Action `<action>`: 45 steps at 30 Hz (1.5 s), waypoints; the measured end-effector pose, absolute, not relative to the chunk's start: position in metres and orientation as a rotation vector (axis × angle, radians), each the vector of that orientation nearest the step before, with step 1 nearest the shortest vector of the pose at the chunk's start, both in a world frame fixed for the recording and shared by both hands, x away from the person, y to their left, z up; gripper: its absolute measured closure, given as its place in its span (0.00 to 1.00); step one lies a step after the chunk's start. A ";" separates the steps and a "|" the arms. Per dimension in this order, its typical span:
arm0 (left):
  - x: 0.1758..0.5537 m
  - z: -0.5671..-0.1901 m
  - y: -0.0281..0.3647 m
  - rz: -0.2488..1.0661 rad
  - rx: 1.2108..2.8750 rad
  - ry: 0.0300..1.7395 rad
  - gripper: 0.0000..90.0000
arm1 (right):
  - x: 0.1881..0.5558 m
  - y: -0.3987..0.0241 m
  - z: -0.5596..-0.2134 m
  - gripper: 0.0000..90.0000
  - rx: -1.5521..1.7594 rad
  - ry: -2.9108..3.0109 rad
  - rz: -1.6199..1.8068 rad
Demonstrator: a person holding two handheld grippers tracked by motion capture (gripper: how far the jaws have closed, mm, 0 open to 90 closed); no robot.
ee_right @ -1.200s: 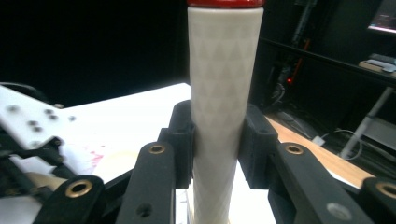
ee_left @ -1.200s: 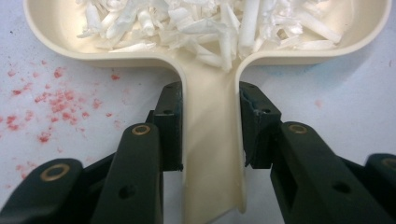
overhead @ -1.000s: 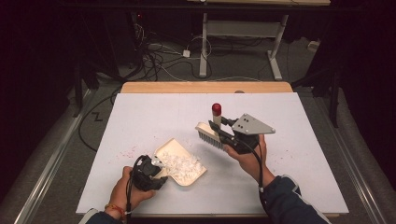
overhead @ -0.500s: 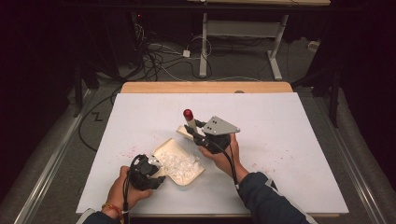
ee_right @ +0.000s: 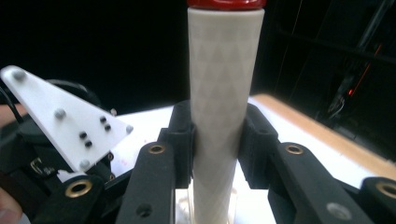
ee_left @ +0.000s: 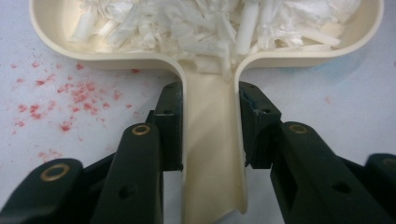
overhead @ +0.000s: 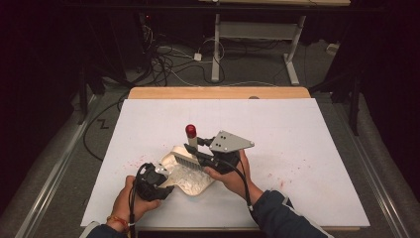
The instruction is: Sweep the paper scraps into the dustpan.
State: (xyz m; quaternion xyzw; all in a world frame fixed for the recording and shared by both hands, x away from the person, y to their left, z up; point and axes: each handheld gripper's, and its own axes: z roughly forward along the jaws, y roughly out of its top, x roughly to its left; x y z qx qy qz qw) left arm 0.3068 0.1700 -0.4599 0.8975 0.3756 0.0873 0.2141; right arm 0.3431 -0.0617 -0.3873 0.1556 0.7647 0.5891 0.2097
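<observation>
We clamp the left tool (ee_left: 210, 135) on the dustpan's (overhead: 190, 176) handle to pin it flat on the counter (overhead: 297, 134), while the right tool (ee_right: 217, 140) grips the brush (overhead: 190, 157) handle (bristles down) over the pan's paper shreds (ee_left: 210, 23).

The high view looks forward and down from above the person's side, taking in the whole white table (overhead: 307, 148) from some way off. The left gripper view sits low and close, facing a cream dustpan (ee_left: 212, 154) — shared with the high view (overhead: 198, 184). The right gripper view looks along a brush handle (ee_right: 223, 93) — very near
</observation>
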 end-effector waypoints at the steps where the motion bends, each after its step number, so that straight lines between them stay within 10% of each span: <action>1: 0.307 -0.460 0.170 0.240 2.488 1.041 0.70 | 0.343 -0.063 -0.384 0.78 0.415 2.119 1.644; 27: 0.306 -0.463 0.170 0.233 2.497 1.061 0.70 | 0.338 -0.151 -0.373 0.78 0.592 2.012 1.523; 45: 0.306 -0.464 0.166 0.250 2.498 1.062 0.70 | 0.313 -0.114 -0.402 0.78 0.486 2.111 1.557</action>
